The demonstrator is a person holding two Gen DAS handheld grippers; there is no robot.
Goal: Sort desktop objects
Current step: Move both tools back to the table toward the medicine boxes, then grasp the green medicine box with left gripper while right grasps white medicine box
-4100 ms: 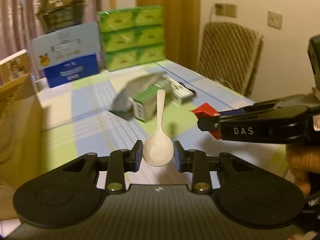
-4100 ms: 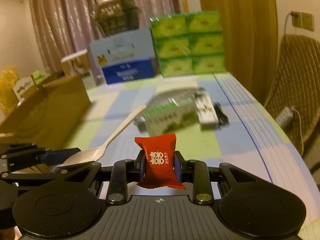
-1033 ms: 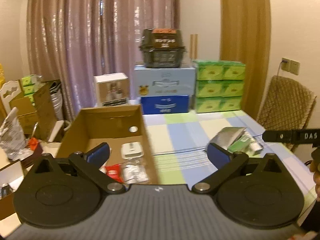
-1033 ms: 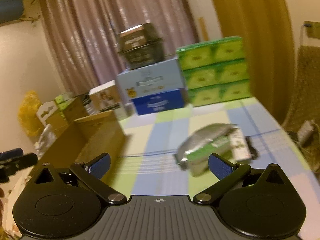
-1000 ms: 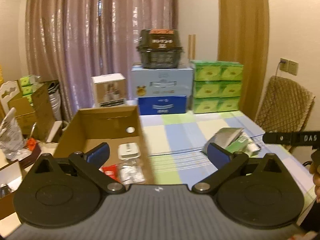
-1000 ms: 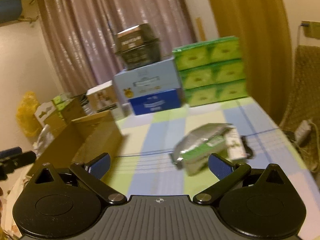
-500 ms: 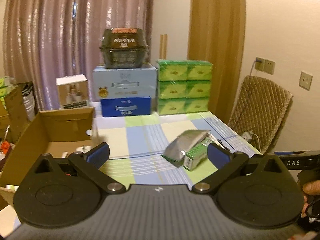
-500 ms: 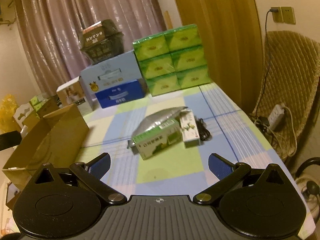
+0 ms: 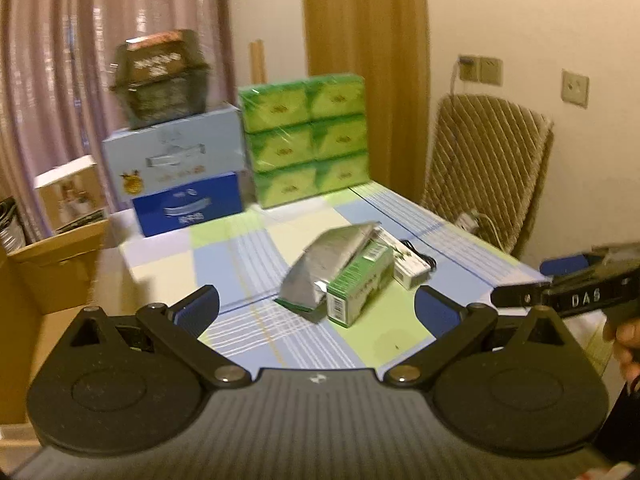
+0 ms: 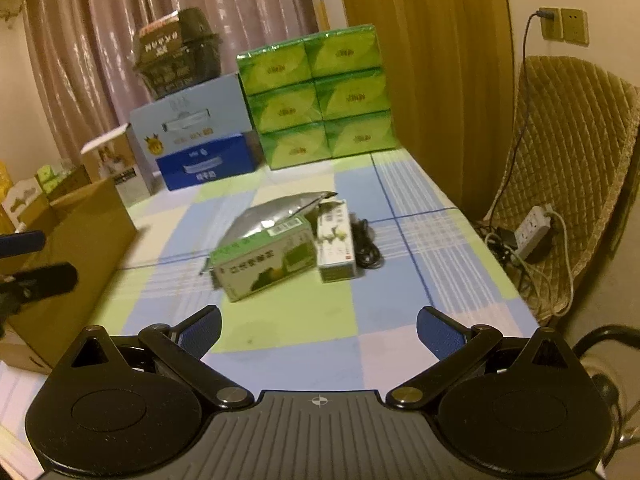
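Note:
A small pile lies mid-table: a silver foil pouch (image 9: 330, 258) (image 10: 272, 216), a green box (image 9: 360, 284) (image 10: 264, 264), a narrow white and green box (image 9: 408, 266) (image 10: 336, 240) and a black cable (image 10: 366, 246). My left gripper (image 9: 316, 312) hangs wide open and empty above the table, short of the pile. In the right wrist view my right gripper (image 10: 318, 330) is also wide open and empty, nearer the front edge. The right gripper's black arm (image 9: 568, 294) shows at the right of the left wrist view. A brown cardboard box (image 9: 44, 272) (image 10: 68, 248) stands at the table's left.
Stacked green packs (image 9: 306, 136) (image 10: 316, 96), a blue and pale carton (image 9: 180, 176) (image 10: 200, 136) with a dark basket (image 10: 178, 52) on top line the table's far end. A quilted chair (image 10: 568, 168) and a power strip (image 10: 534, 232) are to the right.
Both grippers have let go of the spoon and the red packet and stand wide open. Both views have swung from the cardboard box toward the pile and come closer to it.

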